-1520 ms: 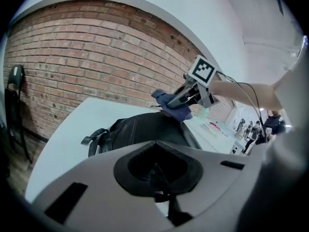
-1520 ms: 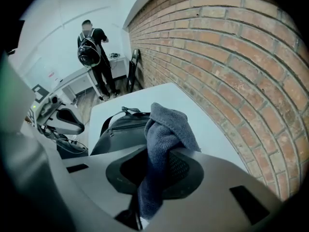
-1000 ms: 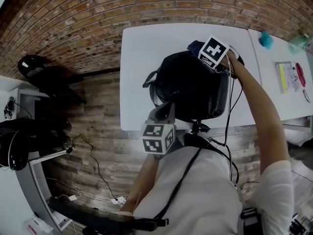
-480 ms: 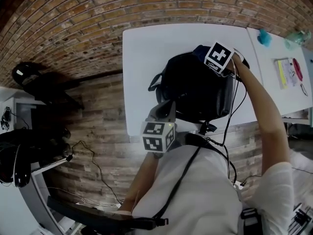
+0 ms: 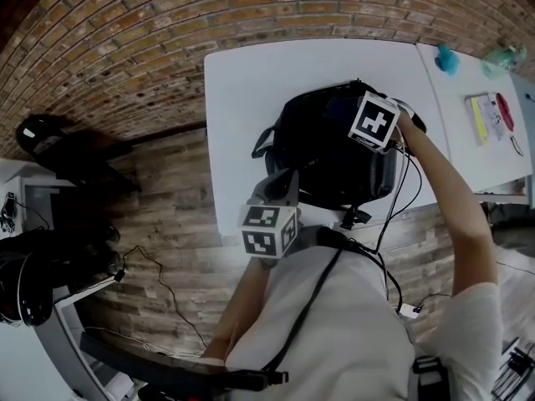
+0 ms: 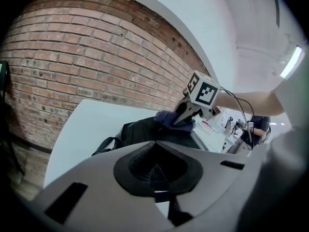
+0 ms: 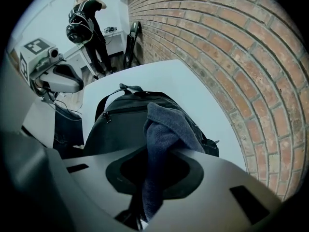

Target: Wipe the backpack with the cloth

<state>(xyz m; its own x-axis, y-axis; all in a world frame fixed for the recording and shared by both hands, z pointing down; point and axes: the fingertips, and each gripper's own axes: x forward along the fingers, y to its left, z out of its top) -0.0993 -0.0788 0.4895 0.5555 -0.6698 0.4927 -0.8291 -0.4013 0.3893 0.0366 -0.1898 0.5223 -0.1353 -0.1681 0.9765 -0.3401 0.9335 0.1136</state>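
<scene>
A black backpack (image 5: 322, 153) lies on the white table (image 5: 251, 82). My right gripper (image 5: 355, 115) is over its far right part, shut on a dark blue cloth (image 5: 338, 105) that rests on the bag. In the right gripper view the cloth (image 7: 166, 129) hangs from the jaws over the backpack (image 7: 120, 122). My left gripper (image 5: 282, 182) sits at the bag's near edge by the table's front; its jaws look shut with nothing seen between them. The left gripper view shows the backpack (image 6: 140, 129), the cloth (image 6: 173, 120) and the right gripper (image 6: 186, 114).
A second white table (image 5: 493, 165) at the right holds a teal object (image 5: 450, 59) and papers (image 5: 489, 117). A dark chair (image 5: 50, 136) stands by the brick wall at the left. Cables run over the wooden floor. A person (image 7: 87, 23) stands farther off.
My right gripper has drawn the cloth from the backpack's far edge toward me across its top. The left gripper has stayed in place.
</scene>
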